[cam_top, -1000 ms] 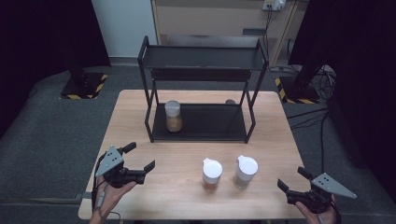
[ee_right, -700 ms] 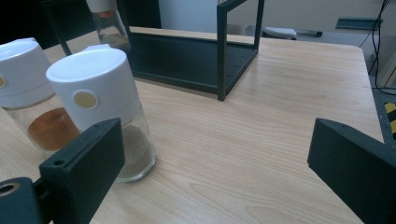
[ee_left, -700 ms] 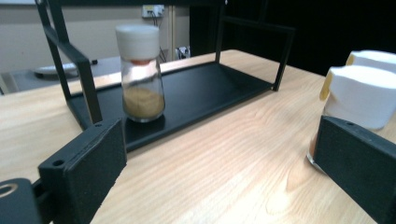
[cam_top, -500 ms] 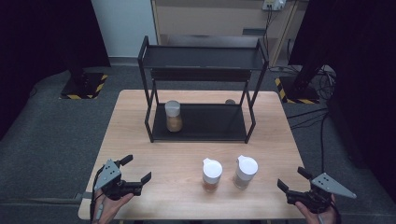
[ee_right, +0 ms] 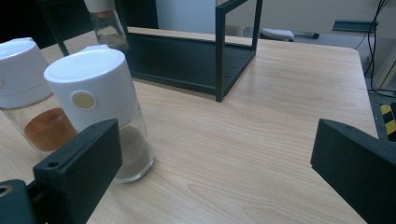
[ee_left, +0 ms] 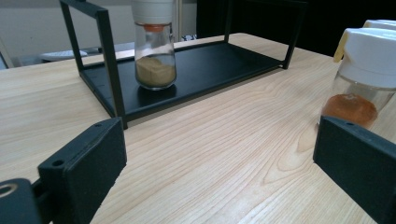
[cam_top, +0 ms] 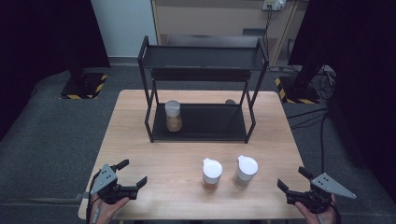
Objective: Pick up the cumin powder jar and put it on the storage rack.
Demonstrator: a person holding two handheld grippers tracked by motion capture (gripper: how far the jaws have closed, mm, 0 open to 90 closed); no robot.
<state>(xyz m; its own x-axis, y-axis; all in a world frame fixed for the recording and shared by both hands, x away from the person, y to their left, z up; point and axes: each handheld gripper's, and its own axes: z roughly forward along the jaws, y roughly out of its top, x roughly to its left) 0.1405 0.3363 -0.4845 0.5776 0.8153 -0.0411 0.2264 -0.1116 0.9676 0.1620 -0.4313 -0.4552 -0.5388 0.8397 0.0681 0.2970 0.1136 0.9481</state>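
Wooden table [cam_top: 154,140] holds two jars [cam_top: 212,174] upright near our wide-apart, empty grippers, left [cam_top: 131,173] and right [cam_top: 290,179], easy to grab for the rack [cam_top: 201,122].

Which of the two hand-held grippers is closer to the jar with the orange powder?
Left. The left gripper sits off that jar's left side; the right gripper is farther, beyond the grey-powder jar.

Two spice jars [cam_top: 212,174] [cam_top: 245,171] are set side by side before the shelf rack [cam_top: 204,62]; a third jar [cam_top: 173,116] is placed on its lower shelf, left.
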